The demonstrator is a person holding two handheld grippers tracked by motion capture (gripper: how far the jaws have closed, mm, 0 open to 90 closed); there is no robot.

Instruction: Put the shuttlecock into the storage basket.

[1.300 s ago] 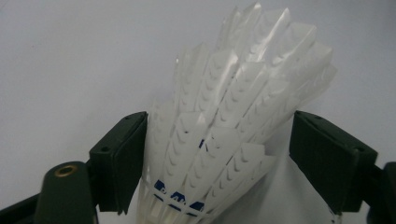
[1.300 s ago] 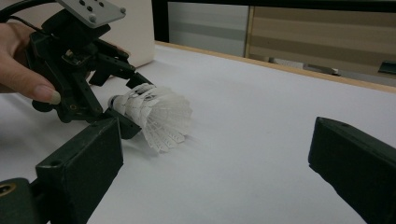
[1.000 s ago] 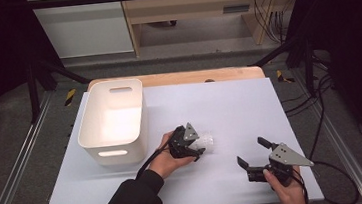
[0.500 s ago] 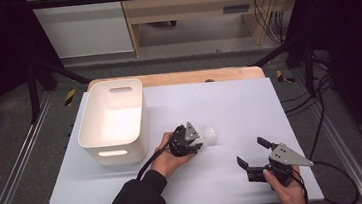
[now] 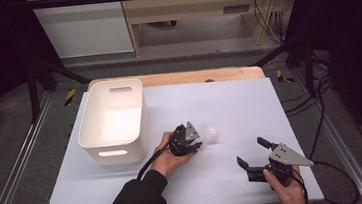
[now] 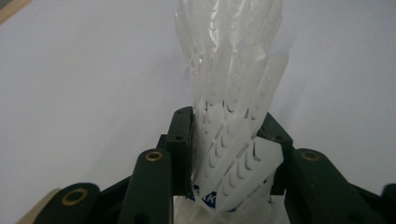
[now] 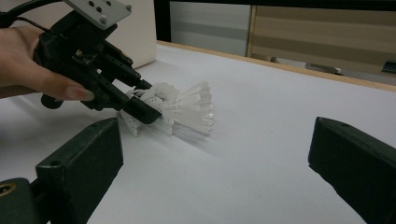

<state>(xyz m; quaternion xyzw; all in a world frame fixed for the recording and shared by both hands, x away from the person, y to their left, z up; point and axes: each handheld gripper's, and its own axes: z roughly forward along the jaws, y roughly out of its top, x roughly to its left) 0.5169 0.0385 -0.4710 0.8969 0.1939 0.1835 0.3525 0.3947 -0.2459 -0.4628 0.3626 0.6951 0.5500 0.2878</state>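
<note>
**What the frames hide or cut off**

The white feathered plastic shuttlecock (image 6: 233,93) loses its base at the bottom edge, six o'clock, where blue print is unreadable. The left gripper (image 5: 193,142) hides its near end in the high view.

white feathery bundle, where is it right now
The white feathery bundle lies near the middle of the white table in the high view, pinched in the left tool, just right of the white bin.
</note>
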